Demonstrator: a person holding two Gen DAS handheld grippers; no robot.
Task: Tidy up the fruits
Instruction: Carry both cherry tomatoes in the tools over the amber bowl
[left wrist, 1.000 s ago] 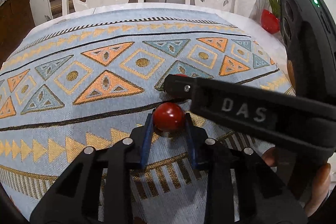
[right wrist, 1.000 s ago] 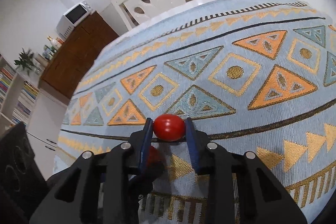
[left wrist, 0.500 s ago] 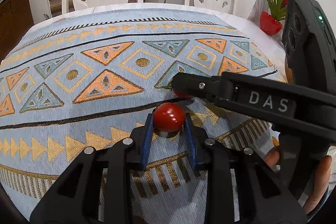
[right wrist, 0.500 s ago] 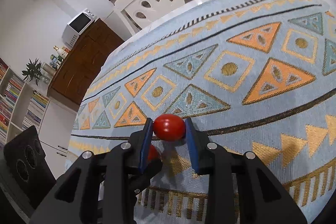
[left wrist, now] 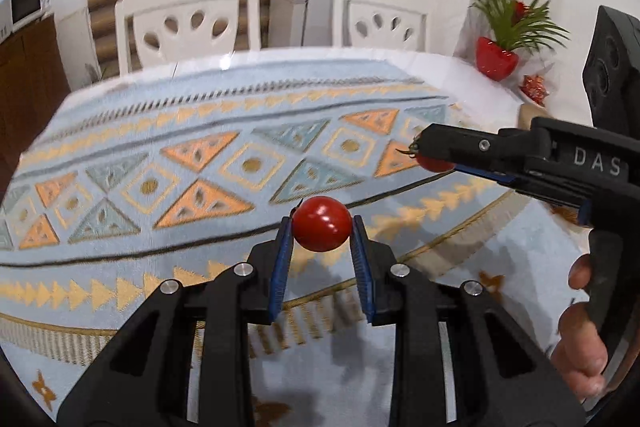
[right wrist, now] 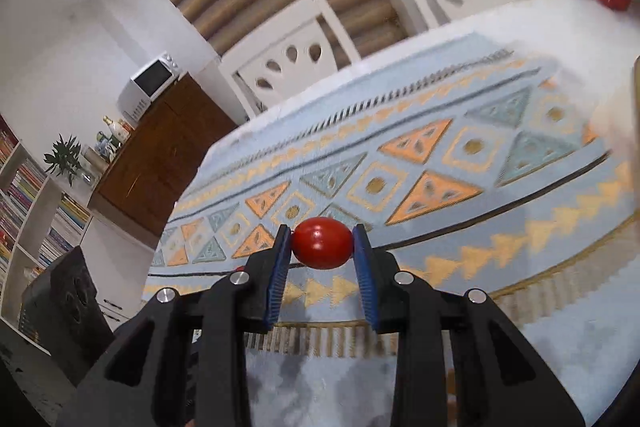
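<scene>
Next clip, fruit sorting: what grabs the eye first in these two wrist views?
Each gripper pinches a small red tomato. The left gripper holds its tomato above the patterned tablecloth. The right gripper clamps an oval tomato and, in the left wrist view, reaches in from the right. Behind the table stand two white chairs, with a red plant pot at its far right.

White table [left wrist: 448, 61], far edge at 12 o'clock. Covered by pale blue cloth [left wrist: 132, 243] with orange and teal triangles. Red pot [left wrist: 495, 58] at 2 o'clock, on bare tabletop.
</scene>
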